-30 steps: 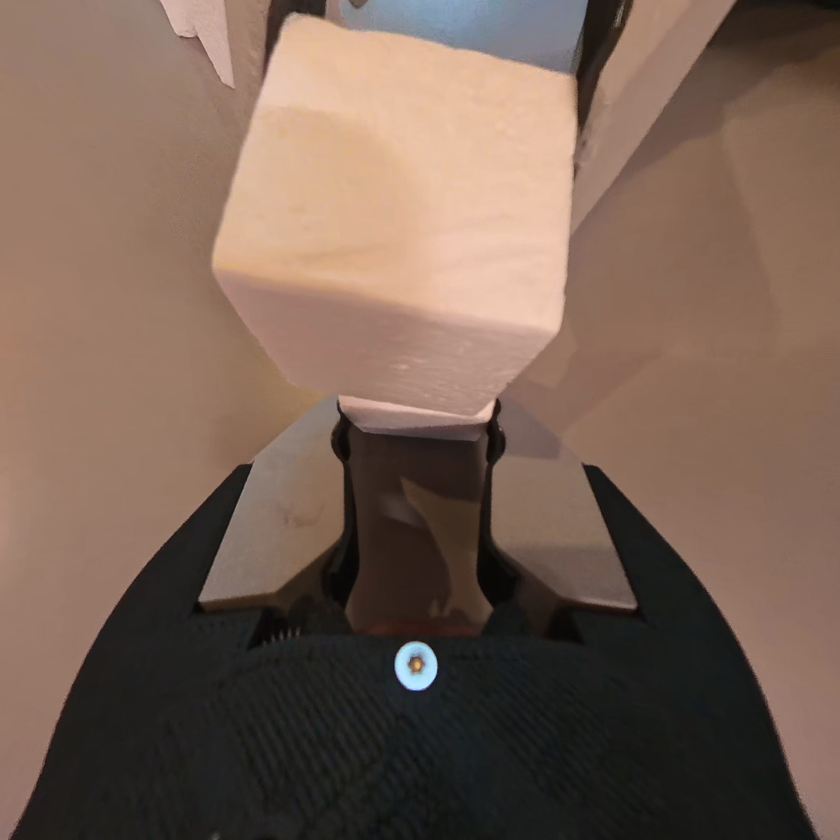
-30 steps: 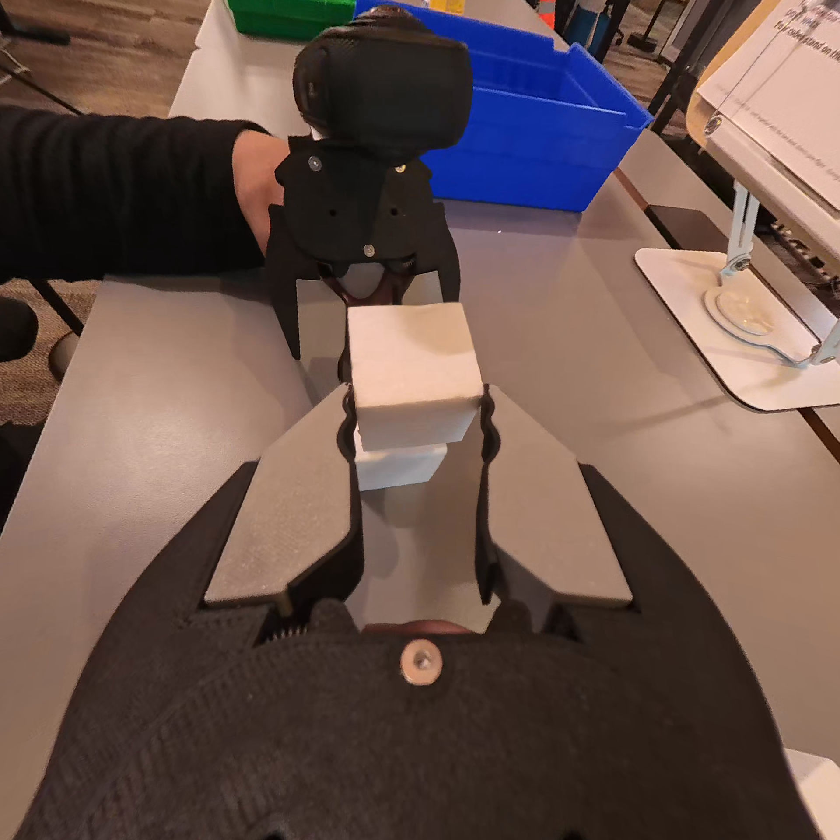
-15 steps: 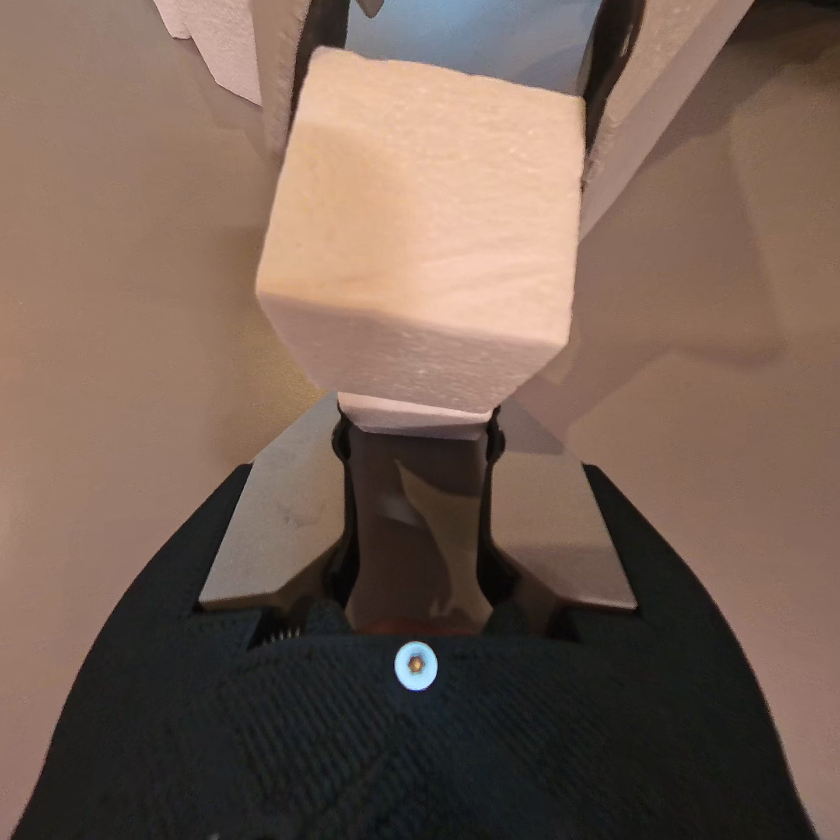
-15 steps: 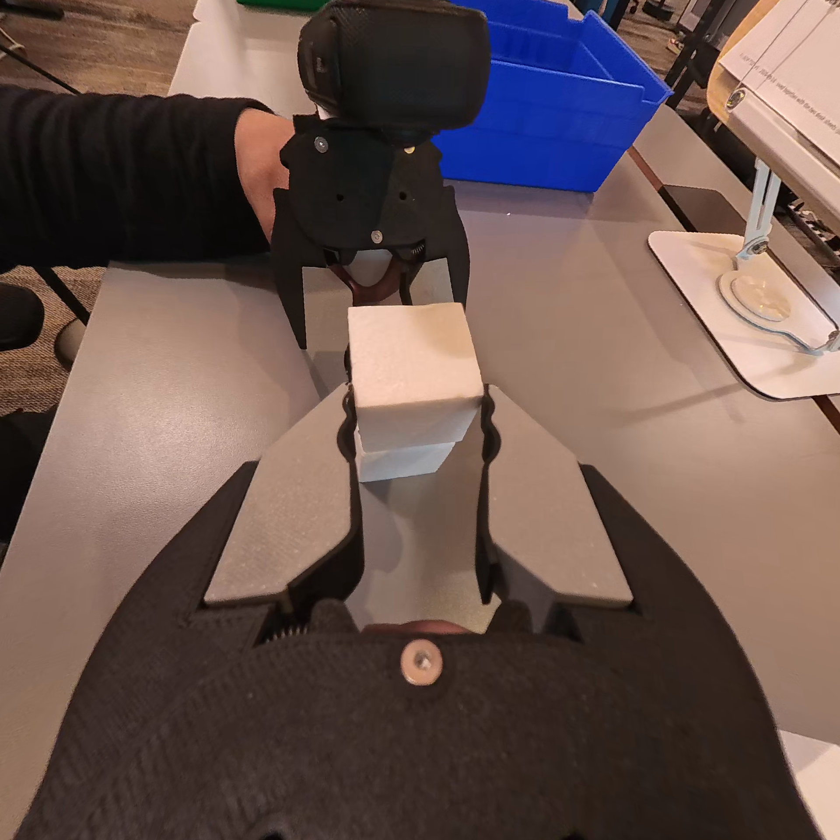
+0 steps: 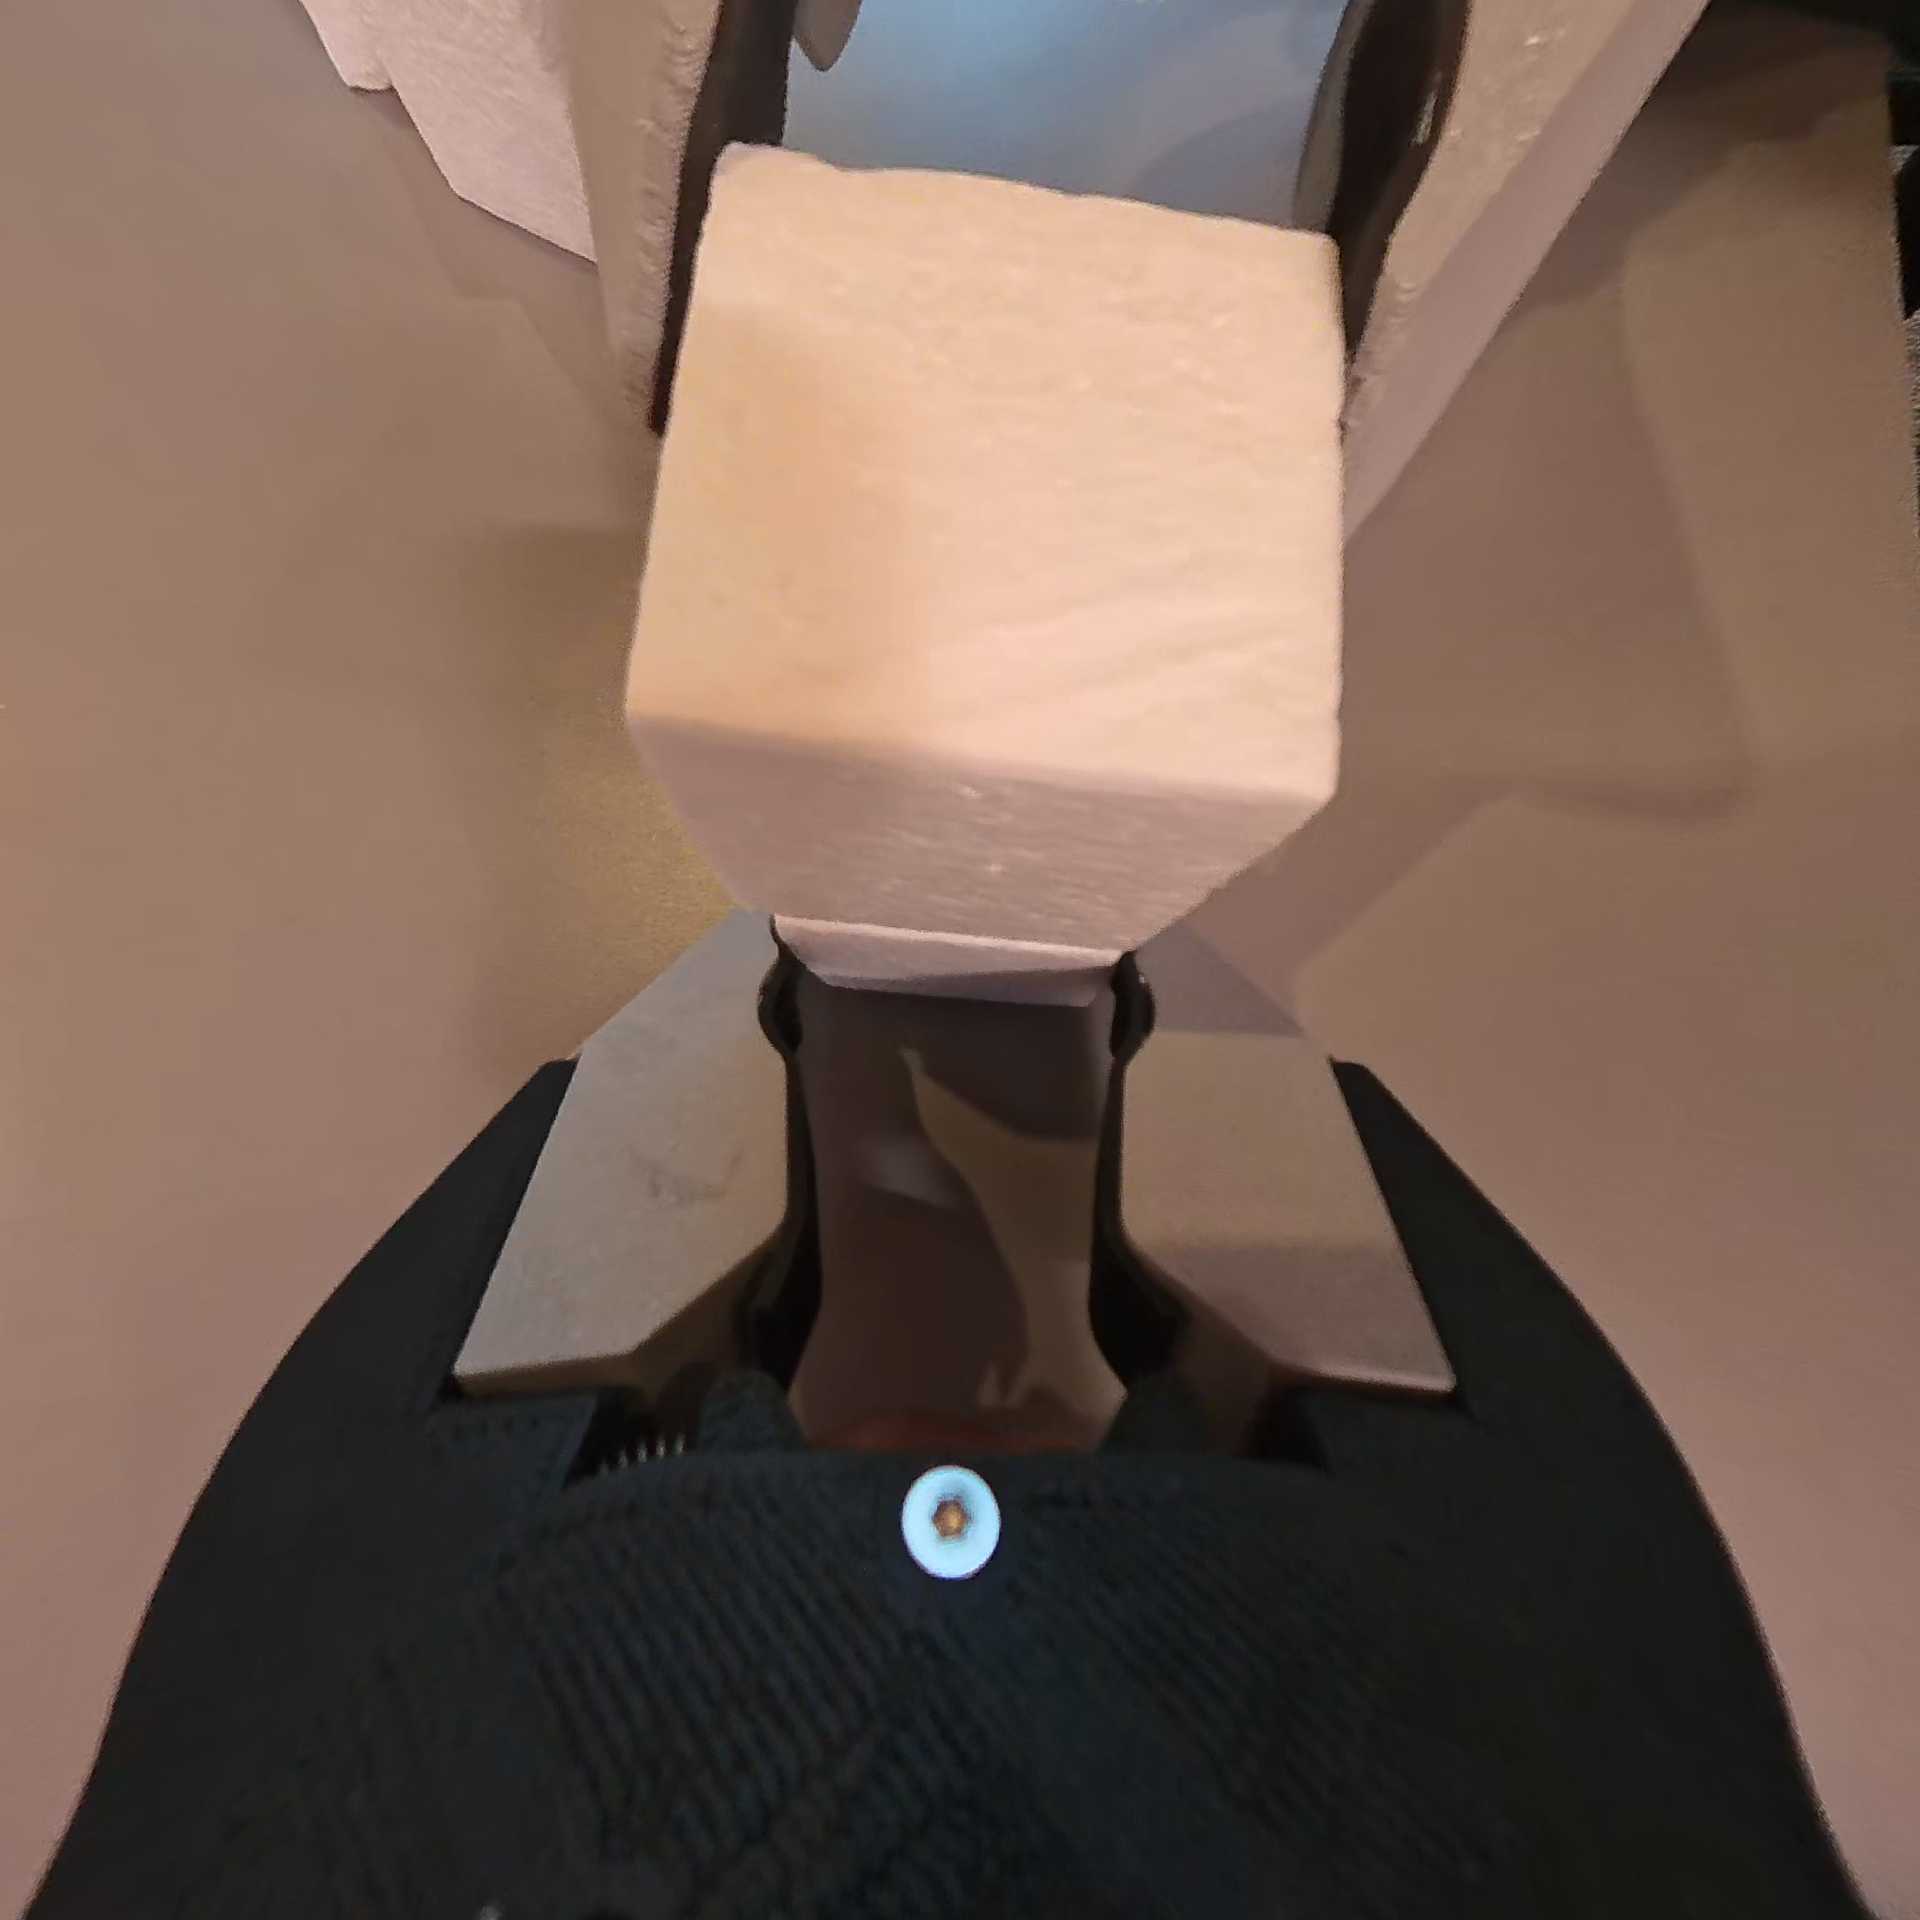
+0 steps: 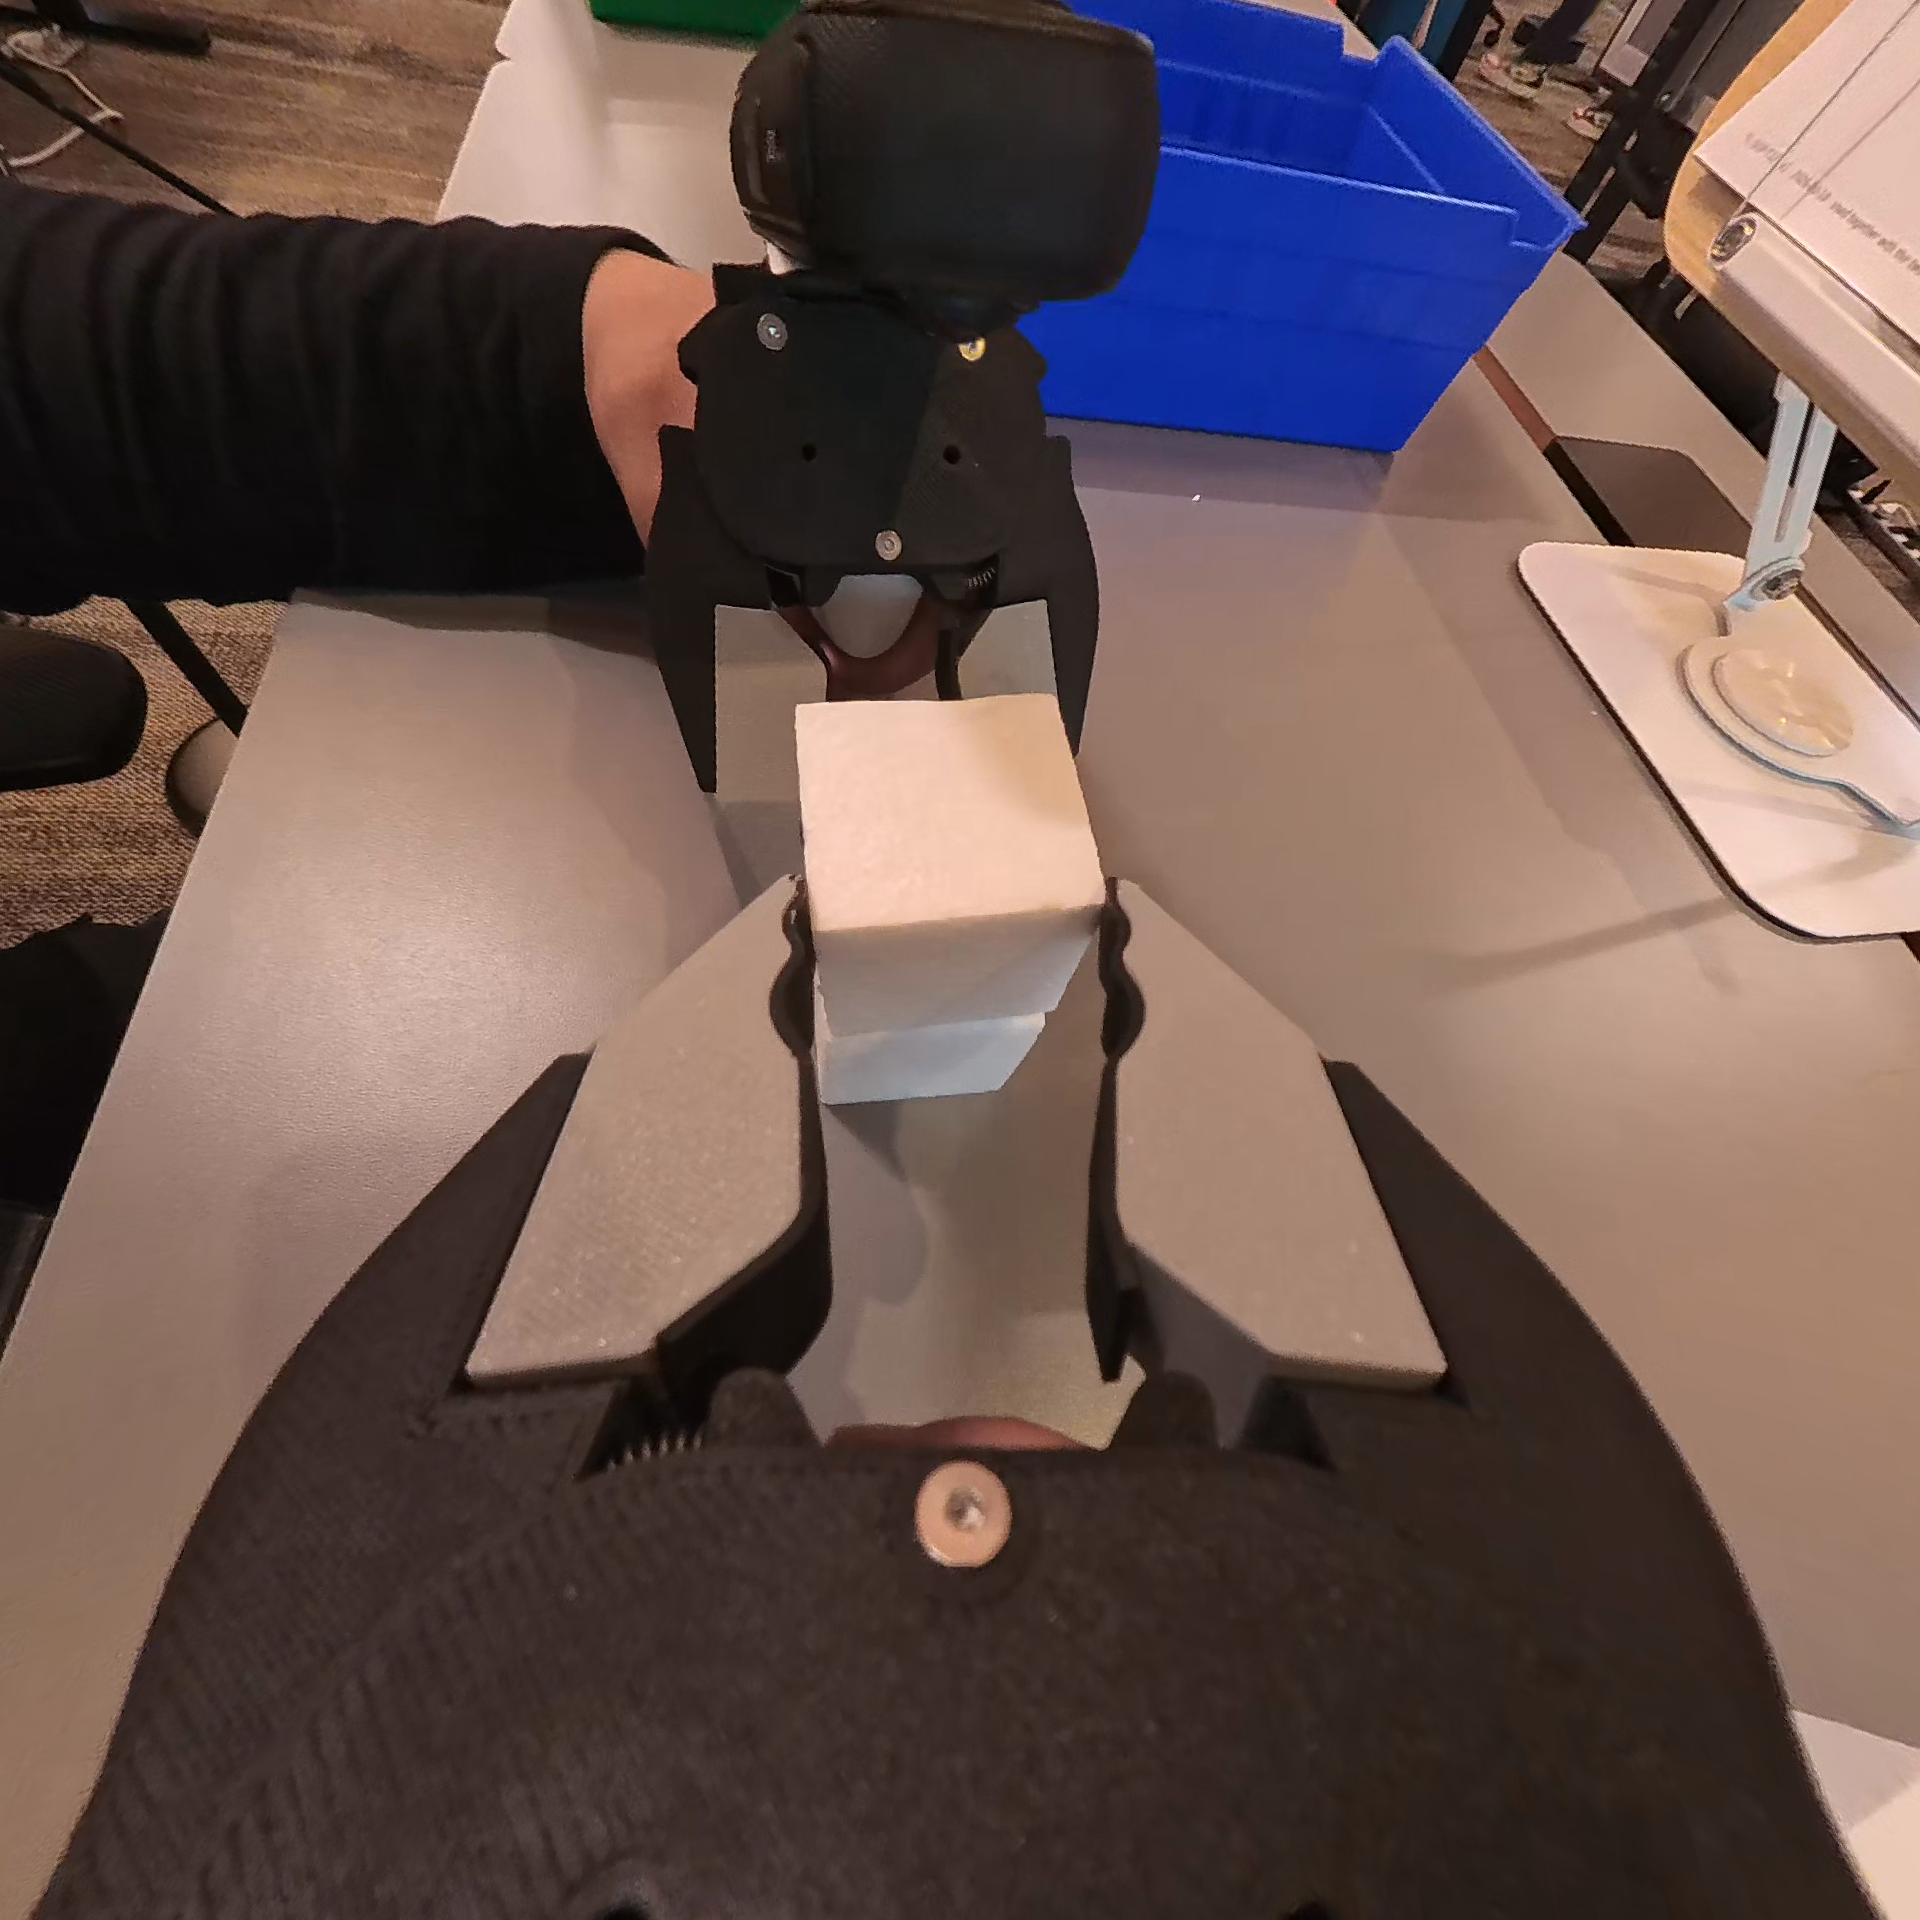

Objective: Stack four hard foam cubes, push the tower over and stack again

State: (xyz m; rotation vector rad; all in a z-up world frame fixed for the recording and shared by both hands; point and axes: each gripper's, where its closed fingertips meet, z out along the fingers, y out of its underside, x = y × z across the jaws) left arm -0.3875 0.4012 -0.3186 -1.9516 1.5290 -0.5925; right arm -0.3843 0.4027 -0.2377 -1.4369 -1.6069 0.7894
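Two white foam cubes stacked on the grey tabletop.
The right gripper grips the upper cube over the lower cube; the left gripper clamps the lower cube.

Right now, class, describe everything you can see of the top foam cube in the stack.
The top foam cube is white, grainy hard foam with crisp edges and slightly rough faces. It stands upright, flat on or just over the lower cube, twisted a little off square with it. The right tongs flank its two sides, shut on it. Nothing lies on top.
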